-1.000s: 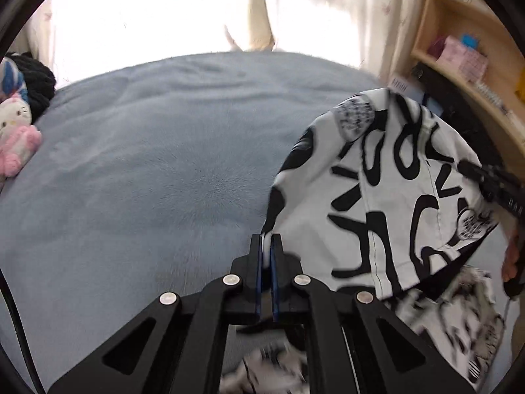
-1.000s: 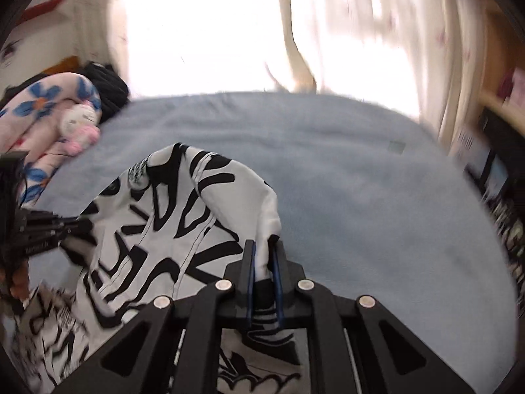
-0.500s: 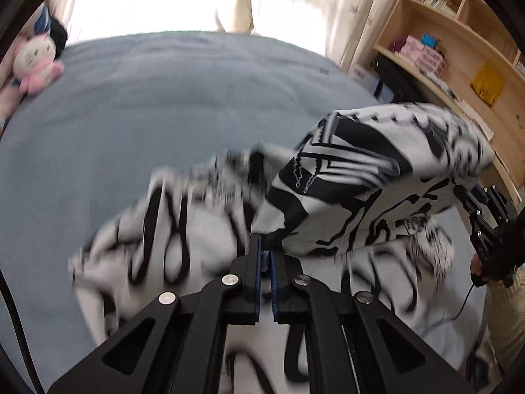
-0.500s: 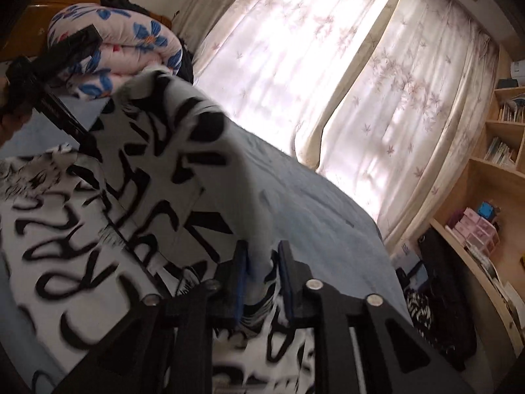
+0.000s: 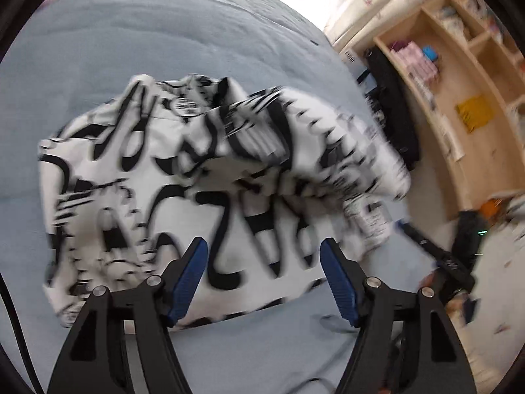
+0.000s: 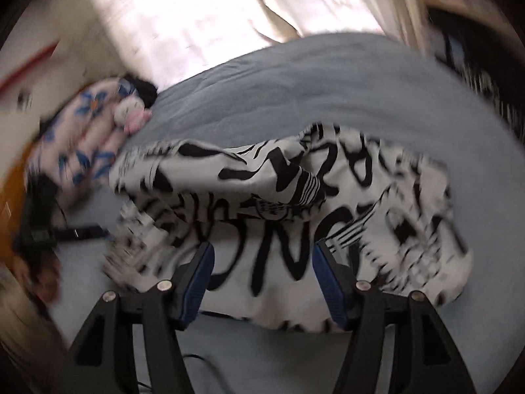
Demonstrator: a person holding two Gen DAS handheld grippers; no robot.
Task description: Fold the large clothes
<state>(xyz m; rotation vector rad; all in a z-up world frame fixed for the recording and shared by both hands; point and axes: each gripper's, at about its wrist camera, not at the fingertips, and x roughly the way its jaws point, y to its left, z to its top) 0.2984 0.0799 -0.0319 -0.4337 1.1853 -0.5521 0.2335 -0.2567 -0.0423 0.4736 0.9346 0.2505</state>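
Observation:
A large white garment with black lettering (image 5: 203,177) lies bunched on the blue-grey bed (image 5: 137,42), blurred by motion. My left gripper (image 5: 264,249) hangs over its near edge with its jaws opening; the cloth lies below, free of the blue pads (image 5: 188,275). In the right wrist view the same garment (image 6: 295,203) lies on the bed (image 6: 328,92). My right gripper (image 6: 262,252) is above the garment's near edge, jaws opening, nothing pinched between the pads (image 6: 197,289). The other gripper shows at the right edge of the left view (image 5: 449,262) and at the left edge of the right view (image 6: 42,226).
Wooden shelves (image 5: 459,75) with boxes and books stand right of the bed, with a black bag (image 5: 393,105) on the floor beside them. A flowered quilt (image 6: 82,138) and a plush toy (image 6: 131,111) lie at the bed's head. Bright curtains (image 6: 213,10) hang behind.
Both grippers were shut on the garment's edge and held it up; now both have let go and their jaws stand apart. The garment has dropped onto the bed, folded over itself.

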